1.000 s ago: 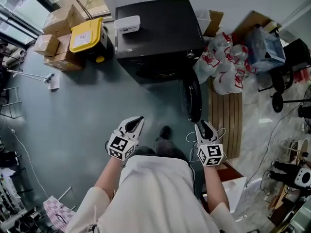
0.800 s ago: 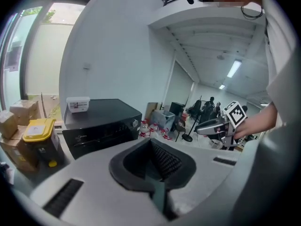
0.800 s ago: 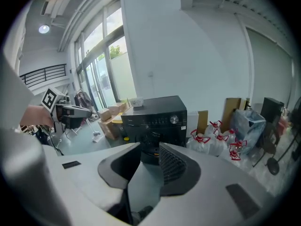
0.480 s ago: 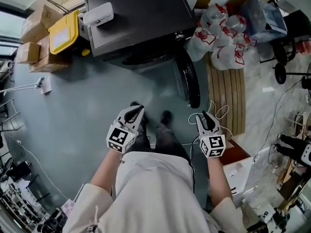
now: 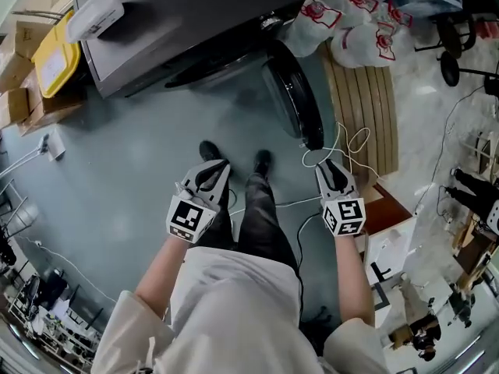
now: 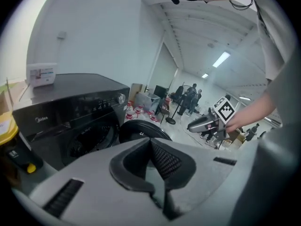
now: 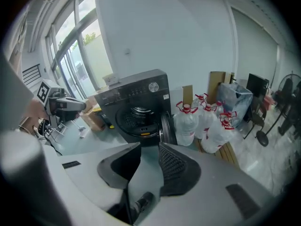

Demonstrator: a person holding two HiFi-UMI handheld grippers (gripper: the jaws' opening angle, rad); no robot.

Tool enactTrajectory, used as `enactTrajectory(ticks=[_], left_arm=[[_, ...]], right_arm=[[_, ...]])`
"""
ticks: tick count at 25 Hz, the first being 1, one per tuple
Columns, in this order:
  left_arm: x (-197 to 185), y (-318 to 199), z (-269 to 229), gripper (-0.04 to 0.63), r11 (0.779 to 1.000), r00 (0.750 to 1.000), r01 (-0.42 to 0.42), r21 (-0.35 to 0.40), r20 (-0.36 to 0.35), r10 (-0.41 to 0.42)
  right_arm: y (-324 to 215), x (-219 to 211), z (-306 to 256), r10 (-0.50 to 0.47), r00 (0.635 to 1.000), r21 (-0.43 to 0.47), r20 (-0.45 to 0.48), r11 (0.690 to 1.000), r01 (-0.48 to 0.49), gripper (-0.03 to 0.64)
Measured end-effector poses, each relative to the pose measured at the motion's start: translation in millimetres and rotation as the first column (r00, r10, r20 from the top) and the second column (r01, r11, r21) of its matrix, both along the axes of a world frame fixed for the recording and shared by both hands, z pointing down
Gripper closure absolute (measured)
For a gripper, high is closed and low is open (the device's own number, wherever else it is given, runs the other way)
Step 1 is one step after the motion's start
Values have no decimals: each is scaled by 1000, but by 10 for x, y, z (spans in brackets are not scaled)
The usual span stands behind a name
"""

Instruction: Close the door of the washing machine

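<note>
The dark washing machine (image 5: 179,22) stands at the top of the head view, its round black door (image 5: 292,104) swung open to the right. Its drum mouth (image 7: 136,119) is uncovered, and the door (image 7: 165,126) stands edge-on beside it. My left gripper (image 5: 212,174) hovers over the floor short of the machine, its tips together with nothing in them. My right gripper (image 5: 329,170) hangs just below the door's free edge, apart from it, jaws open and empty. The machine (image 6: 70,112) and door (image 6: 141,131) lie ahead of the left gripper (image 6: 150,142).
Several water bottles with red caps (image 5: 343,14) and a wooden slatted pallet (image 5: 362,100) sit right of the door. A white cable (image 5: 343,150) loops on the floor near my right gripper. A yellow-lidded bin (image 5: 51,61) and cardboard boxes stand left. A white box (image 5: 93,12) rests on the machine.
Both grippers have sunk and come closer to the machine, which has slid up in the head view. The door has kept its open angle. Neither jaw gap has changed.
</note>
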State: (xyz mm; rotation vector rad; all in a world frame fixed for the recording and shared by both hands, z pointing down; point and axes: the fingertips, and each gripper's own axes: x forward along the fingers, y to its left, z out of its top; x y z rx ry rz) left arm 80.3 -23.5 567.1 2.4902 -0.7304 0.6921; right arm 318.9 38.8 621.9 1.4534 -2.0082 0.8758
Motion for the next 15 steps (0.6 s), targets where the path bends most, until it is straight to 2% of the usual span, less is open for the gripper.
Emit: enactTrajectory(ticks=[9, 15], left_arm=[[192, 154, 904, 587, 995, 998, -64, -72, 20, 65], [195, 245, 1354, 587, 993, 998, -54, -101, 37, 58]], right_arm=[[196, 440, 1401, 15, 997, -177, -76, 984, -28, 479], [329, 643, 2127, -26, 993, -277, -118, 961, -7, 479]])
